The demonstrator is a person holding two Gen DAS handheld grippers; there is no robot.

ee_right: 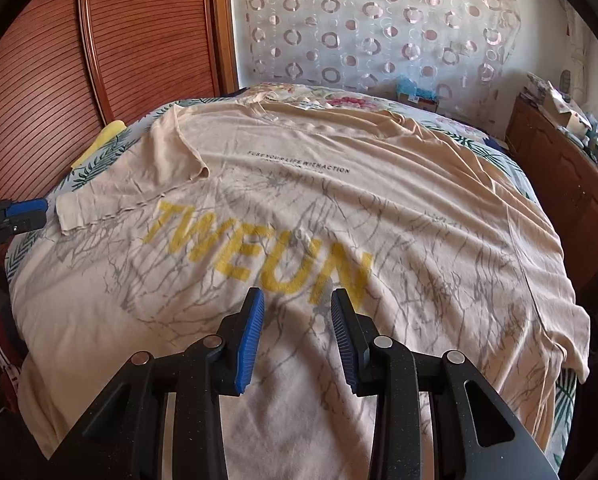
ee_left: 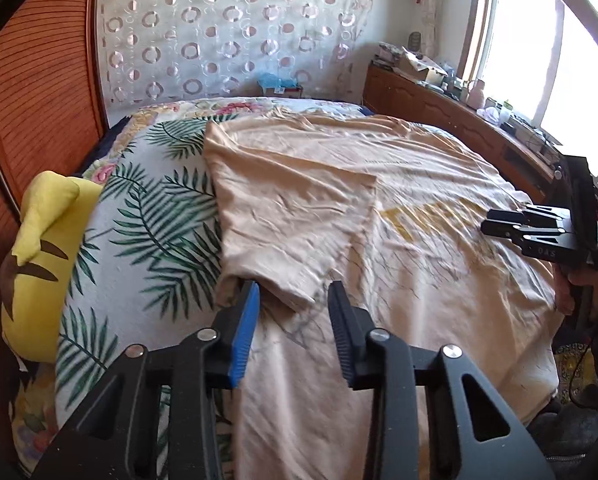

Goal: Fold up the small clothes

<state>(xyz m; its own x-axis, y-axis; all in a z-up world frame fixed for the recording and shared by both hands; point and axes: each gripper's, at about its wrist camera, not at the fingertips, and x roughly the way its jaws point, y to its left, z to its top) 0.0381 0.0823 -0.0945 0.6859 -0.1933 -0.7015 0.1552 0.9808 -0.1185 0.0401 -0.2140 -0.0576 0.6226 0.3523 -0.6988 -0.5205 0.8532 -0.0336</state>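
The left gripper (ee_left: pixel 295 292) hung over the folded-in sleeve (ee_left: pixel 295 216), jaws part-open; the sleeve's hem lay near its pads, though contact looked unlikely. The right gripper (ee_right: pixel 298 300) stood apart-jawed above the print, gripping nothing. The beige T-shirt (ee_right: pixel 399 216) lay spread flat on the leaf-patterned bedspread (ee_left: pixel 155 216), a yellow plush (ee_left: pixel 39 248) at its edge.

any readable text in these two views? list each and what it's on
"TWEUN": big yellow letters across the beige t-shirt, clear in the right wrist view.
"USE YOUR LIFE WITH ACTION": small dark line above it on the t-shirt; first letter unsure, spacing guessed.
A fainter line beneath that: too small to read.
"OAS": on the right gripper body in the left wrist view; small, unsure.
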